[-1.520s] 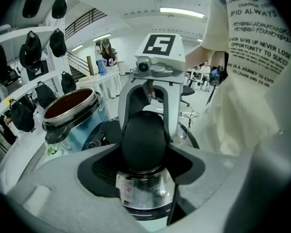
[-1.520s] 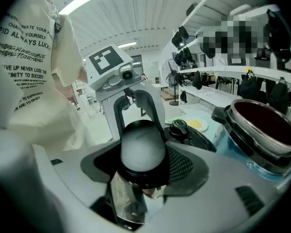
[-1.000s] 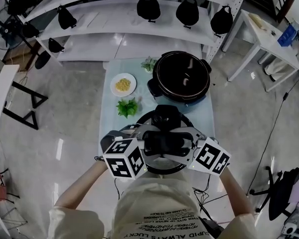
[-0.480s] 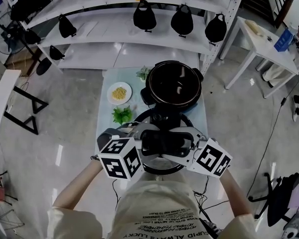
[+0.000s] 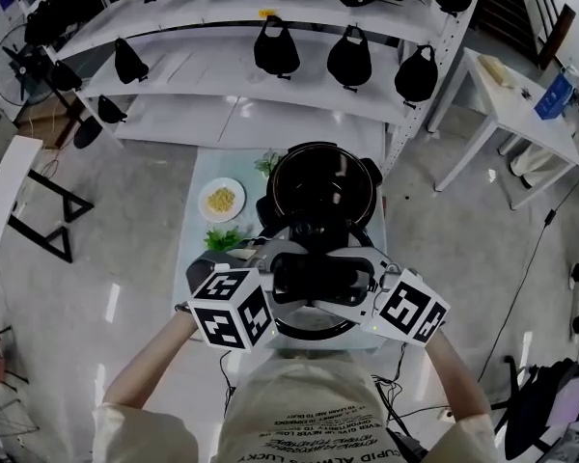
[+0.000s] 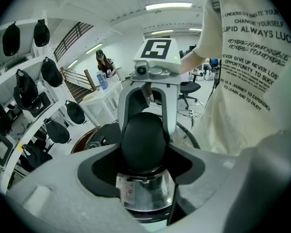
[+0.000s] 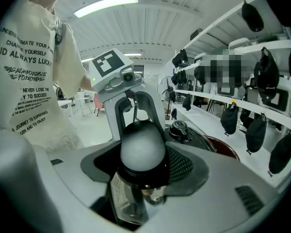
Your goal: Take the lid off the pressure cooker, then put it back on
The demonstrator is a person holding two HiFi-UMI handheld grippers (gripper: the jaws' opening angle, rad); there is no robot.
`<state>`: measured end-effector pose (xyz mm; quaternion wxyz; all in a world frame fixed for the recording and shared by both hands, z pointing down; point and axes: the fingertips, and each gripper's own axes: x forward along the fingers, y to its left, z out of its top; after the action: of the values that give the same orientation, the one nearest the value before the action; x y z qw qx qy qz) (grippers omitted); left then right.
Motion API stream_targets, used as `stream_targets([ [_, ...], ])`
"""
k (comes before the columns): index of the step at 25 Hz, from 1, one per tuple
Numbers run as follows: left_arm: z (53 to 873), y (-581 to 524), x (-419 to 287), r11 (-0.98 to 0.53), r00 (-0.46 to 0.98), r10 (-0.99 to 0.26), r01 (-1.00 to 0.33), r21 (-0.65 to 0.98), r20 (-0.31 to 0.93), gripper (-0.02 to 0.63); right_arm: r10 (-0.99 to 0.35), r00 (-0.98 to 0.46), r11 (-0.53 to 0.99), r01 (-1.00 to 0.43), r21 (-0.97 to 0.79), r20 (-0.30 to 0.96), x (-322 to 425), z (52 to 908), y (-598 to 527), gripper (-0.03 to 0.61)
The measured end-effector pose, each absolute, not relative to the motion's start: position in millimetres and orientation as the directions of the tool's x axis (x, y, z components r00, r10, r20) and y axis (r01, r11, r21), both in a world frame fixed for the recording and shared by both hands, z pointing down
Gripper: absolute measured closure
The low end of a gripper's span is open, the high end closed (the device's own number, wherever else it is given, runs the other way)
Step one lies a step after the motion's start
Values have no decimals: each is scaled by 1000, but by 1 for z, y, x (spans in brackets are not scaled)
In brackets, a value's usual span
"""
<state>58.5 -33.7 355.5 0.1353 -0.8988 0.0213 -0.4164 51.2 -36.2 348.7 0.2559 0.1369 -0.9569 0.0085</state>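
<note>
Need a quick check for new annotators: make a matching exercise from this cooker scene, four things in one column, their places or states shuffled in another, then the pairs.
Things:
1 lid
2 cooker pot
3 white plate
4 green leaves by the plate

States:
A uncovered, at the table's far end
B carrying yellow food
C lying loose on the table, close to the left gripper
D clamped by its handle, left gripper on one end, right gripper on the other

Pairs: 1-D, 2-A, 3-B, 4-C
</note>
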Motion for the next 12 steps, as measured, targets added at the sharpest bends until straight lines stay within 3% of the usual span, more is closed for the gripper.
stream_targets([
  [12, 347, -84, 86, -961, 642, -201, 16, -275, 740, 336, -212, -844, 976, -207, 64, 494, 79, 340, -86, 299],
])
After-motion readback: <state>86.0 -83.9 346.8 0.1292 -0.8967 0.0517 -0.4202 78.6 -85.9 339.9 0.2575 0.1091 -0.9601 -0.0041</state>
